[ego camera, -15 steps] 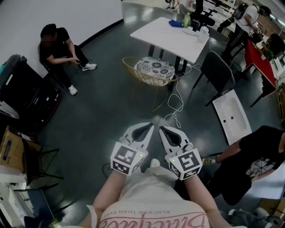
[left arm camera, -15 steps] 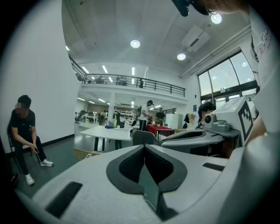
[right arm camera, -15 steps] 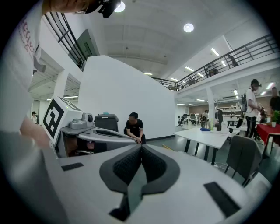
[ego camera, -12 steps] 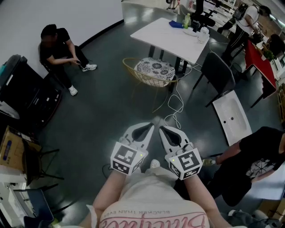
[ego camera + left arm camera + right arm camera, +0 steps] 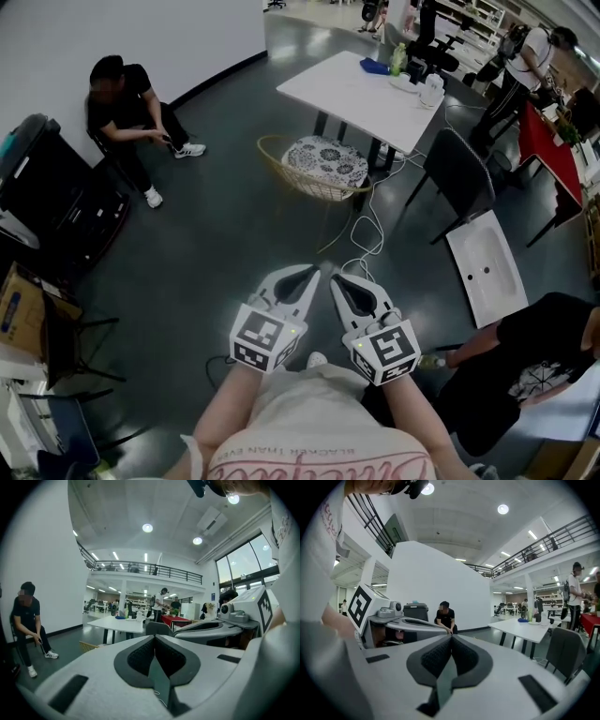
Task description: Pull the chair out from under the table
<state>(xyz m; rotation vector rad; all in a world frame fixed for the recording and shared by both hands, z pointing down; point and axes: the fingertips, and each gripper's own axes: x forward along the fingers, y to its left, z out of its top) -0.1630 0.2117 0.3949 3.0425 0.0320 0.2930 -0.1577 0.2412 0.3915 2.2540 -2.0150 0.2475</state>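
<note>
A gold wire chair (image 5: 317, 157) with a patterned cushion stands at the near edge of the white table (image 5: 352, 82), partly tucked under it. A dark chair (image 5: 459, 155) stands at the table's right corner. My left gripper (image 5: 314, 270) and right gripper (image 5: 335, 278) are side by side close to my body, well short of the chairs, with bare floor between. Both are shut with nothing in them. In the left gripper view the closed left gripper (image 5: 154, 637) points toward the table (image 5: 115, 624). The right gripper (image 5: 451, 637) is also closed.
A person (image 5: 127, 103) sits by the wall at left, next to black equipment (image 5: 56, 197). A white cable (image 5: 367, 223) trails on the floor from the table. A white basin (image 5: 483, 262) lies at right, near another person (image 5: 525, 356). A red table (image 5: 548, 131) is far right.
The table and chairs sit slightly lower in the head view than before. Both grippers stay shut and side by side.
</note>
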